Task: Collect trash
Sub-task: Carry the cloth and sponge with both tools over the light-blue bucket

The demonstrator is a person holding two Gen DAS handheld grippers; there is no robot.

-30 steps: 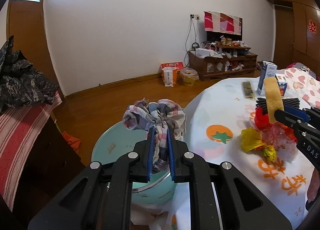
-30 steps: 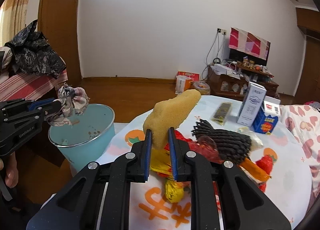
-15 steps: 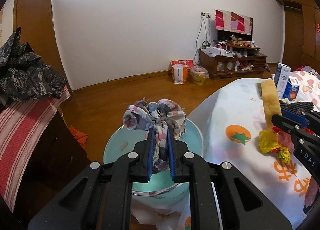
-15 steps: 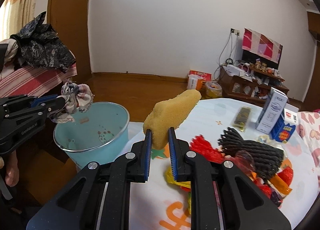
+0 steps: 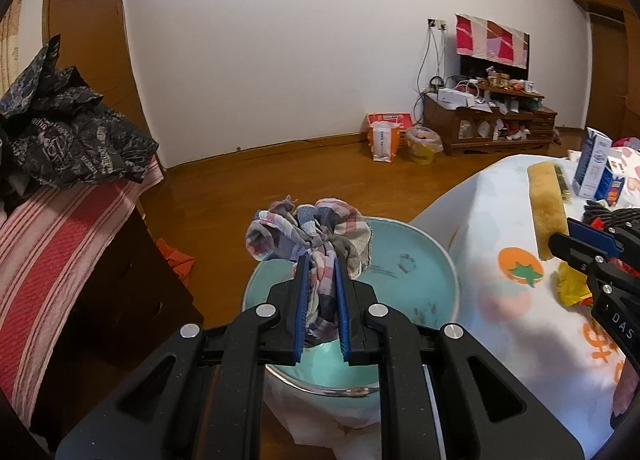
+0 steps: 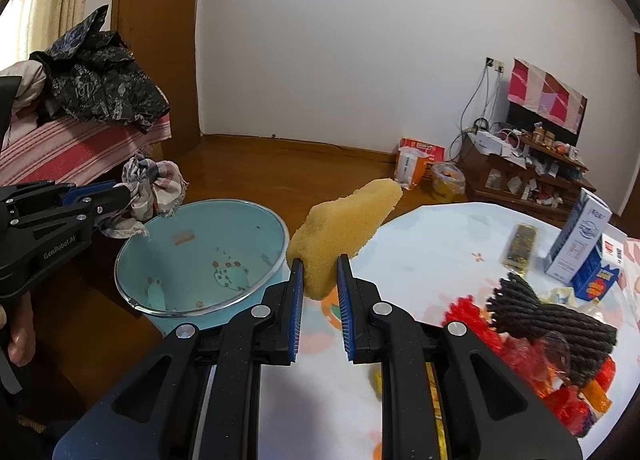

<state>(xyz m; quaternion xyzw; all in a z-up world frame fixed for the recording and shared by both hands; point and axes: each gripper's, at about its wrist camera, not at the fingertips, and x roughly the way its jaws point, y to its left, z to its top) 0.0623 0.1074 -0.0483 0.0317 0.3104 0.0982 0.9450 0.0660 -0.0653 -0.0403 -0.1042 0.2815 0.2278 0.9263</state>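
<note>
My left gripper [image 5: 321,260] is shut on a crumpled checked cloth [image 5: 308,232], held over the near part of a light blue bin [image 5: 420,260] that stands beside the table. From the right wrist view the cloth [image 6: 150,189] hangs above the bin's [image 6: 192,256] left rim, with the left gripper [image 6: 120,195] coming in from the left. My right gripper [image 6: 319,264] is shut on a yellow sponge [image 6: 344,219], held above the table edge just right of the bin. The sponge [image 5: 546,211] and right gripper [image 5: 560,238] show at the right of the left wrist view.
The white tablecloth [image 6: 440,244] carries a black net wrapper [image 6: 552,320], red and yellow wrappers [image 6: 520,352], a milk carton [image 6: 580,240] and a small blue box [image 6: 598,278]. A dark cabinet with striped cloth [image 5: 60,244] stands left of the bin. A person's hand [image 6: 20,332] grips the left tool.
Both grippers have moved leftward toward the bin; the cloth now hangs over its opening and the sponge has come from over the wrappers to the table edge beside the bin.
</note>
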